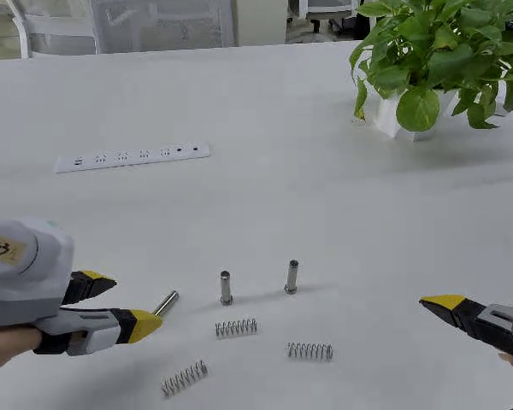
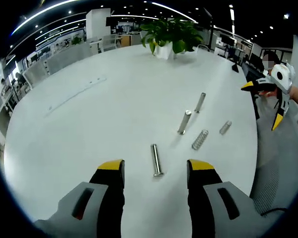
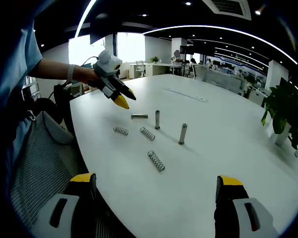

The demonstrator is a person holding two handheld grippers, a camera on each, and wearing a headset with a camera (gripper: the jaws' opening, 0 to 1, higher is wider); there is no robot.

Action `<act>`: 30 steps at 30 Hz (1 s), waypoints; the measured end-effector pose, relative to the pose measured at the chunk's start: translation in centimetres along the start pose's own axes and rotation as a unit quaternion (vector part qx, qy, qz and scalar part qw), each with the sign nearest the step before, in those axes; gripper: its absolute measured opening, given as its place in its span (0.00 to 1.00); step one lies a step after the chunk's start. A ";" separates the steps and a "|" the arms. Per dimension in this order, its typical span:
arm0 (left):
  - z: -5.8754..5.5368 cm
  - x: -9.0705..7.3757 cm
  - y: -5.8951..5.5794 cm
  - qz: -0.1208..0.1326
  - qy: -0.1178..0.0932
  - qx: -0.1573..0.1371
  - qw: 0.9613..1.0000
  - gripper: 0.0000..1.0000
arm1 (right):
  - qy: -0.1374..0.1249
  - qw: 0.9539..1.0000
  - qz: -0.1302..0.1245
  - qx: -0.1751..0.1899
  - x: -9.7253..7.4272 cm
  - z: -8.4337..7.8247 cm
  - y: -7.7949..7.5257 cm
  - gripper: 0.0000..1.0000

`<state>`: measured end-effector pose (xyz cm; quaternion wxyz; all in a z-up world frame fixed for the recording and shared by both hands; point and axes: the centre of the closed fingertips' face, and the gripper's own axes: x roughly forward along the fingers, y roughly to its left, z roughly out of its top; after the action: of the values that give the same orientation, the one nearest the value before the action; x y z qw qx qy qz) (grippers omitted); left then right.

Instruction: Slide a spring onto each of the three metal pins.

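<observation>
Left gripper (image 1: 135,301); beyond, power strip (image 1: 132,156), plant (image 1: 427,60)

Bench (image 1: 325,196): white, spreading beneath and ahead of the left fingers (image 1: 141,325) and right fingers (image 1: 445,302).
Power strip (image 1: 133,157): white, lying flat on the bench, well beyond the left fingers.
Potted plant (image 1: 436,60): leafy green, white pot, far beyond the right fingers.
Chairs (image 1: 162,26): pale mesh backs, past the bench's far edge.
</observation>
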<state>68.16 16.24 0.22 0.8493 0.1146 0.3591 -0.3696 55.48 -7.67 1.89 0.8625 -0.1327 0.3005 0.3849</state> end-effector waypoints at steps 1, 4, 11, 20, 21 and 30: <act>0.0 0.3 0.1 0.001 0.004 0.002 1.000 0.47 | 0.001 1.000 0.000 0.000 0.0 -0.1 0.0 1.00; 0.0 0.8 0.2 -0.001 0.010 0.002 1.000 0.43 | 0.002 1.000 0.000 0.001 0.0 0.0 0.2 1.00; -0.2 2.0 0.4 -0.002 0.023 0.000 1.000 0.35 | 0.007 1.000 0.000 0.004 -0.1 -0.4 0.3 1.00; -0.5 3.4 0.8 -0.002 0.039 0.002 0.999 0.24 | 0.011 1.000 0.000 0.001 -0.1 -0.3 0.3 1.00; -0.4 3.6 0.8 -0.002 0.040 0.002 0.999 0.24 | 0.011 1.000 0.000 0.001 -0.1 -0.3 0.3 1.00; -0.2 4.6 0.3 -0.005 0.050 0.005 0.999 0.16 | 0.014 1.000 -0.005 -0.003 -0.3 -0.4 0.2 0.99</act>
<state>70.43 14.08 -3.14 0.8281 0.1349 0.3996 -0.3693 55.03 -7.85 1.78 0.8596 -0.1421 0.3105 0.3800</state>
